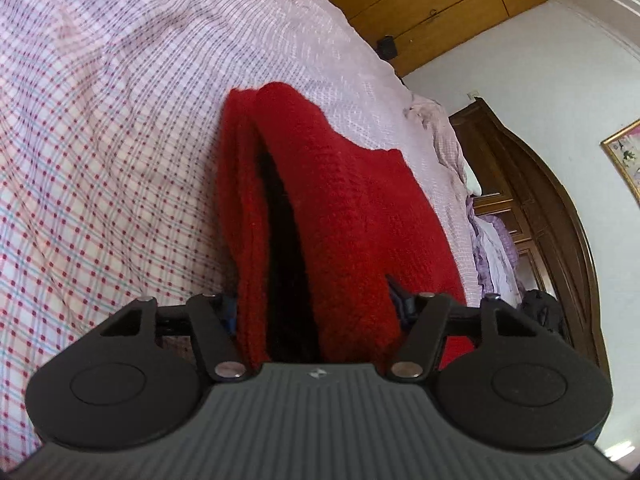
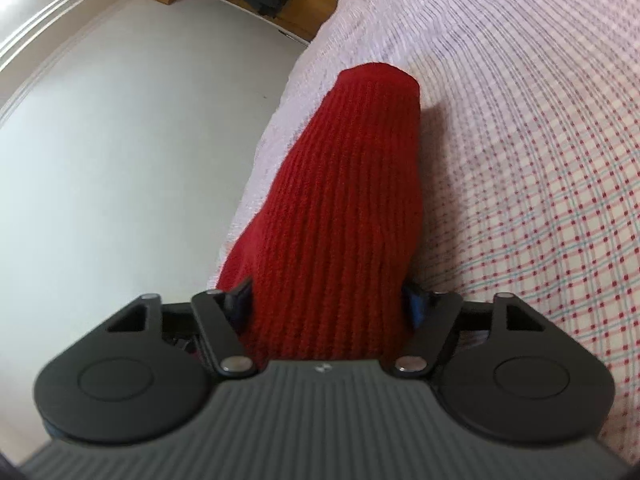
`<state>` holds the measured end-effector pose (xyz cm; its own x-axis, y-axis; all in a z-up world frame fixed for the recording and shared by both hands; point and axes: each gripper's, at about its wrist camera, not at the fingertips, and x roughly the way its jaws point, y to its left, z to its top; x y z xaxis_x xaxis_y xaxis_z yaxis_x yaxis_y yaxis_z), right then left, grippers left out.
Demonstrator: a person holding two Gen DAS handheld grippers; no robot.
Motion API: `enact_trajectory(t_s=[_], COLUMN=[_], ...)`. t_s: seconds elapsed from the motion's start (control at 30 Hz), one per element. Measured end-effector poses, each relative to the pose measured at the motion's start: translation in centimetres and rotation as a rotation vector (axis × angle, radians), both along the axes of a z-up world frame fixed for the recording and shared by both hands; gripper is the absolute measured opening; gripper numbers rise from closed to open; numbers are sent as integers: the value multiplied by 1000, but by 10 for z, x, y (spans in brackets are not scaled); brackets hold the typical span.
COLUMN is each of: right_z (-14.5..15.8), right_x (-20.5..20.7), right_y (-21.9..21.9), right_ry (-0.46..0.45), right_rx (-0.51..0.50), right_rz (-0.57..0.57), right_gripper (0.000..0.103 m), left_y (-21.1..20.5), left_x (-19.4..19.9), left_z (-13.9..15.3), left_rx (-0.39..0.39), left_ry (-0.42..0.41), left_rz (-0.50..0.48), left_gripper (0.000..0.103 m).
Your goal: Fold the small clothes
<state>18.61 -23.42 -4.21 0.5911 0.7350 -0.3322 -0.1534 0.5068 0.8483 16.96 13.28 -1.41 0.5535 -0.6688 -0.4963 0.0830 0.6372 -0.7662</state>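
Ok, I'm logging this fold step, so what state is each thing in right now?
Red knit garment: doubled over, lifted off the bed, gripped at both ends.
Left hand-held gripper: shut on the garment.
Right hand-held gripper: shut on the garment.
Checked bedsheet: spread out, lightly creased.

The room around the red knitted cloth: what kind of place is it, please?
Most likely a bedroom at home. The red knit garment hangs over a bed with a checked sheet; a dark wooden headboard stands at its end, and wooden wardrobe doors and a framed picture line the walls.
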Motion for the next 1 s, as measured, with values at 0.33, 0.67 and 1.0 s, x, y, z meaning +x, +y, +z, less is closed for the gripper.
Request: enact_trajectory(t_s=[0.33,0.67,1.0], right_z=[55,91,106], right_x=[-27,-67,-111], right_y=[2,-12,-21], right_ry=[-67,-129,-162], right_rx=[25,40,17], right_rz=[-1,-2,-15], right_gripper=[67,67,67], left_y=[-4,-17,-27], left_x=[-27,-63,-113], left_z=[52,98,114], left_rx=[-20,35,21], left_ry=[-57,-121,-153], left_rz=[0,-6,-20], left_gripper=[68,68,68])
